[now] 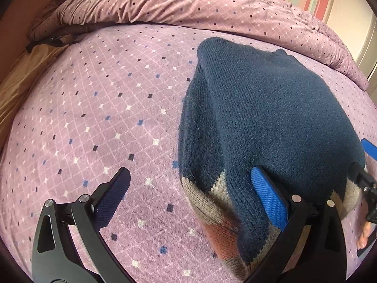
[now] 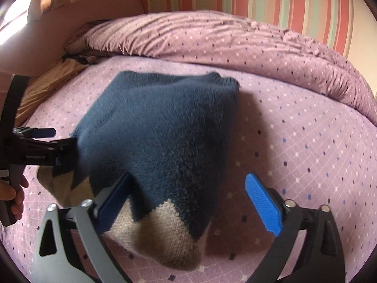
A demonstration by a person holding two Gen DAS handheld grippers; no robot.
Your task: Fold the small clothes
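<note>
Navy sweater (image 1: 266,108) folded on bed (image 1: 94,108); L gripper (image 1: 193,188) spread wide, R gripper (image 2: 193,193) spread too, nothing pinched.

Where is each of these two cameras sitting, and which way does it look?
Left wrist view: rides the left tongs, looking down along them at the navy knitted sweater on the lilac diamond-patterned bedspread; the right tongs' edge shows at right.
Right wrist view: rides the right tongs, open, looking down; the person's hand shows at left.
Both share the sweater, bedspread and rumpled lilac duvet.
</note>
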